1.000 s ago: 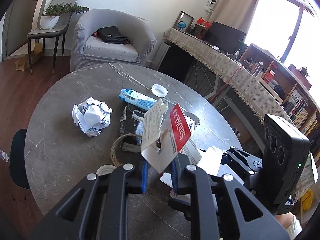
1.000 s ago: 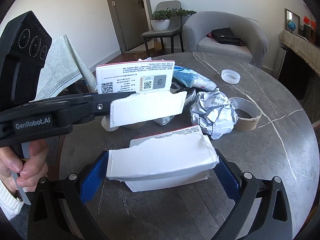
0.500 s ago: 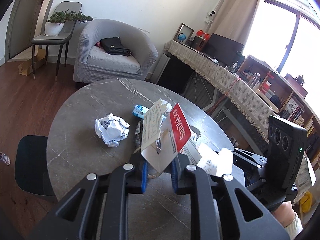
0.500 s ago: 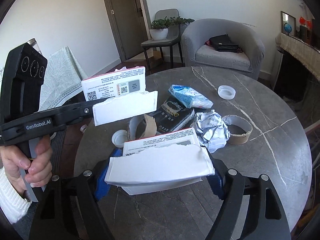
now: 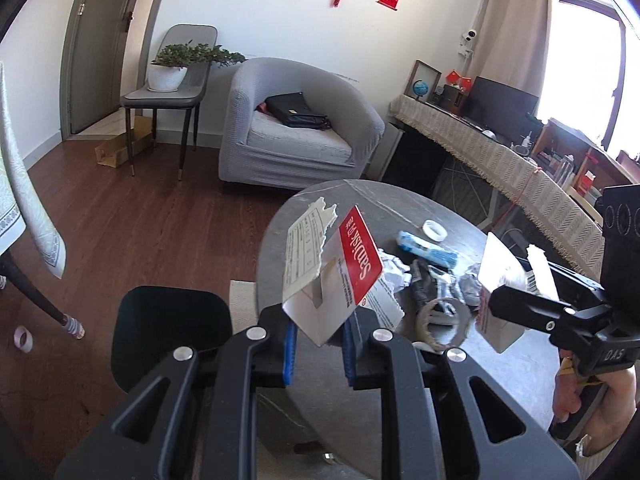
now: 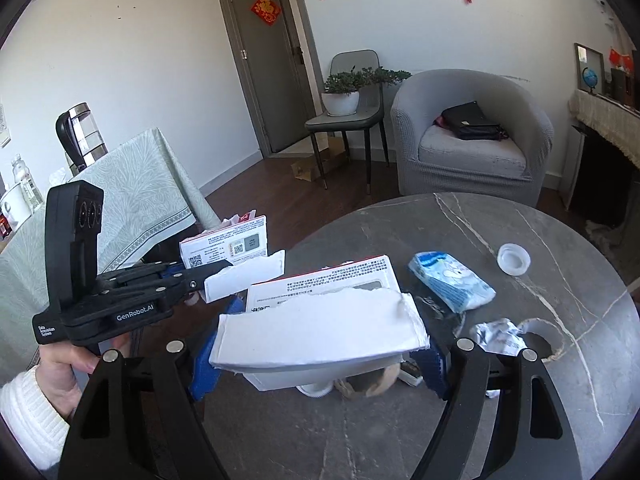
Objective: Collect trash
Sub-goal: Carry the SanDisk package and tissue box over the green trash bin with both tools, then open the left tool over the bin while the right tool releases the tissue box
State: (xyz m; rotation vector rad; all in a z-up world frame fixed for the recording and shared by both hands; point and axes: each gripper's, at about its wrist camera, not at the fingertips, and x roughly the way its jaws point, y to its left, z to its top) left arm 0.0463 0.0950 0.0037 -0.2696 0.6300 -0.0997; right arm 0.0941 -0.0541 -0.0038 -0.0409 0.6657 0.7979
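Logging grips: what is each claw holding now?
Left claw: shut on torn red-and-white card.
Right claw: shut on torn white card piece.

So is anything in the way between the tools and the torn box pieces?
No. The left tool is shut on the torn red-and-white cardboard piece, and the right tool grips the white torn cardboard piece.

You face white walls (image 5: 260, 8), dark wood floor (image 5: 120, 224), a grey armchair (image 5: 296, 128), a grey chair (image 5: 168, 96) bearing a potted plant (image 5: 176, 64); bright window (image 5: 584, 56) at right.
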